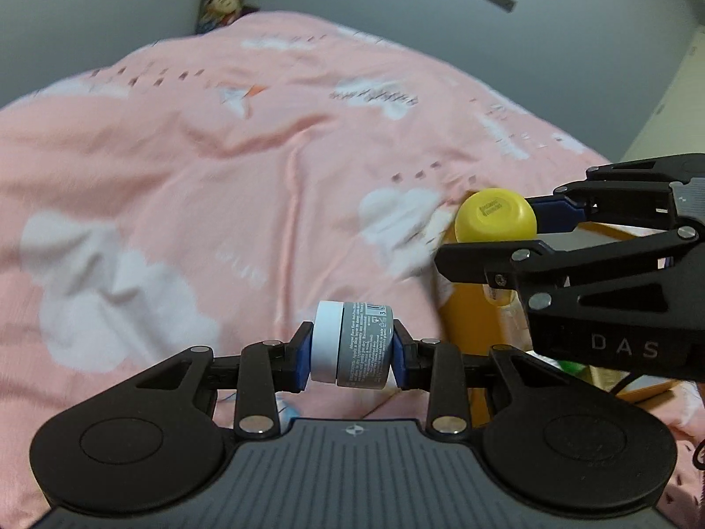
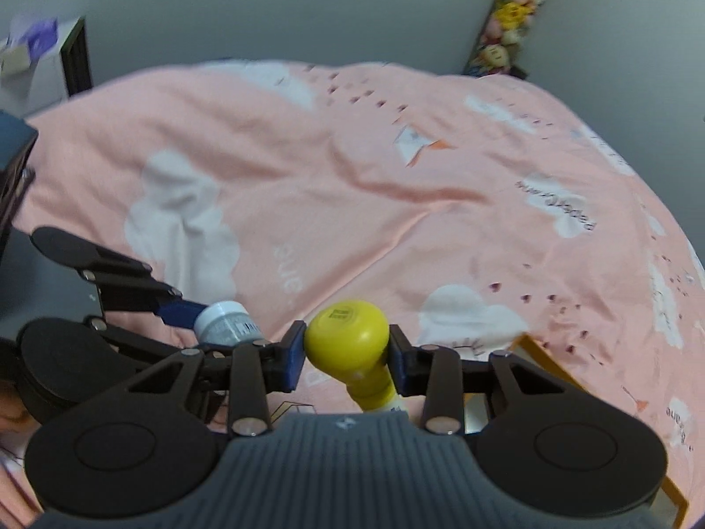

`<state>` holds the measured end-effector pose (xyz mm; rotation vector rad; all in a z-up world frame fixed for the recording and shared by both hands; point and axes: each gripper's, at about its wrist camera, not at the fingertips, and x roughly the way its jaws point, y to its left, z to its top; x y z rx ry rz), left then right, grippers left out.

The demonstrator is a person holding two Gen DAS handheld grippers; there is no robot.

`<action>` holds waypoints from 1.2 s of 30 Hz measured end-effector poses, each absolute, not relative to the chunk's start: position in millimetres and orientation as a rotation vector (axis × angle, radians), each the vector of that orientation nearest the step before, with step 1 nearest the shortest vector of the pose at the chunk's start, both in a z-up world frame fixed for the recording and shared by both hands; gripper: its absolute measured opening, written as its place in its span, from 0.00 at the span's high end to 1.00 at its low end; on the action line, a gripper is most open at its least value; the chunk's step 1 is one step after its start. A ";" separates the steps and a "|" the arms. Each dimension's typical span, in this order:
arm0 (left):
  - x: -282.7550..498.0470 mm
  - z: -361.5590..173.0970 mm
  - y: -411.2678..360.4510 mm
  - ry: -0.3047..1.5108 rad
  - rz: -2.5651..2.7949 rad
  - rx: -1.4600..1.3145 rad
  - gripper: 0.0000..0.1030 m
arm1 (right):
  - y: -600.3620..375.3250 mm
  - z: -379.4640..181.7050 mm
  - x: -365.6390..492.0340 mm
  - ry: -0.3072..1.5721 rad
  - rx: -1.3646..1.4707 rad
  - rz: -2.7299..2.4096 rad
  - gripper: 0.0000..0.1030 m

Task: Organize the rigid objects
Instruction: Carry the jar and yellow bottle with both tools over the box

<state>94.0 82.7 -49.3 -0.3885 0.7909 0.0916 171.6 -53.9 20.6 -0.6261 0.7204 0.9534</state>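
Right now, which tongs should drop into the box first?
Right, probably. The right tongs hold the yellow-capped bottle directly above the orange-rimmed box; the left tongs hold the gray jar over the pink bedspread, beside it.

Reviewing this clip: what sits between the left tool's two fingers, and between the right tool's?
Left wrist view: a small grey jar with a white lid, clamped in the left tool. Right wrist view: the yellow cap of a bottle, clamped in the right tool.

Bedroom: pink cloud-print duvet (image 1: pixel 220 167)
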 end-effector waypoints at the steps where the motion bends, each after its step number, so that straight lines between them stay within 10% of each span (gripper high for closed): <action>1: 94.8 -44.8 77.9 0.780 0.083 -0.377 0.62 | -59.8 25.1 172.1 0.711 -0.611 0.942 0.63; 36: 216.3 -62.6 -85.2 0.842 -0.350 -0.208 0.62 | -243.6 -28.9 248.4 0.892 -0.692 0.453 0.63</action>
